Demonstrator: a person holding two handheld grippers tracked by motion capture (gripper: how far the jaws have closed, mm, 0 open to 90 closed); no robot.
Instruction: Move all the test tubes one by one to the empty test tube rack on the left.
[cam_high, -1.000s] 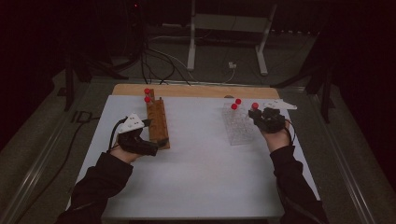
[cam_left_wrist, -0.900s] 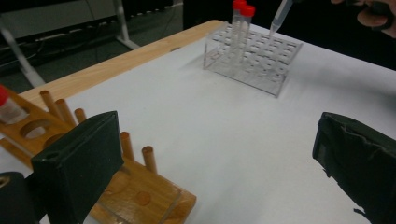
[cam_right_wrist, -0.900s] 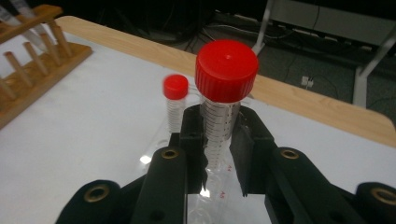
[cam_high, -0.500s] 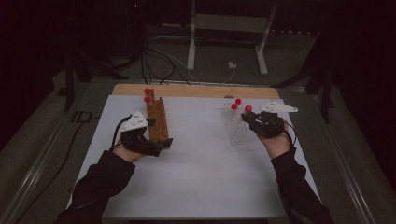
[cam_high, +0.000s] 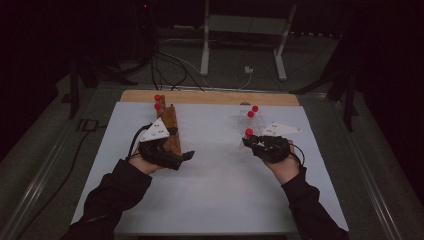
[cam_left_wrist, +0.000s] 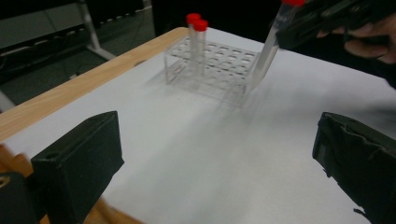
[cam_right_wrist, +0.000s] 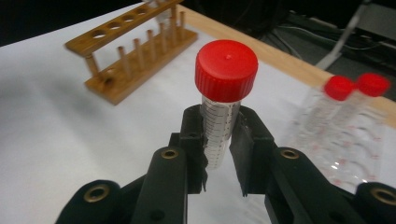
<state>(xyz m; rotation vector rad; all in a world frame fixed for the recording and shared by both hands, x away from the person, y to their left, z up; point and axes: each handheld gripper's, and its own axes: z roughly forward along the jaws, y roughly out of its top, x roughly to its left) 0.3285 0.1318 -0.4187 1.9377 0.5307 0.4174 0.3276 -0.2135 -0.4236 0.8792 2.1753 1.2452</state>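
Dark floor, cables and a metal stand (cam_high: 245, 45) surround the white-topped desk (cam_high: 215, 190), whose bare wood shows along the far edge. On the person's left, a wooden rack (cam_high: 171, 131) lies lengthwise, with two red-capped tubes (cam_high: 157, 102) at its far end. The left tool (cam_high: 176, 158) rests just beside the rack's near end, its jaws spread wide with nothing between them; in the left gripper view they frame bare white desk. On the right side sits a clear plastic rack (cam_left_wrist: 212, 67), hard to make out from above, with two capped tubes (cam_left_wrist: 197, 39) standing upright together at one end. The right tool (cam_right_wrist: 219, 154) has its jaws closed narrowly on a tube (cam_right_wrist: 222, 112), gripping the clear graduated body below the red cap. In the left gripper view that tube (cam_left_wrist: 273, 44) is tilted, its lower tip down at the near side of the clear rack; I cannot tell whether the tip is inside a hole. Both sleeves are dark.
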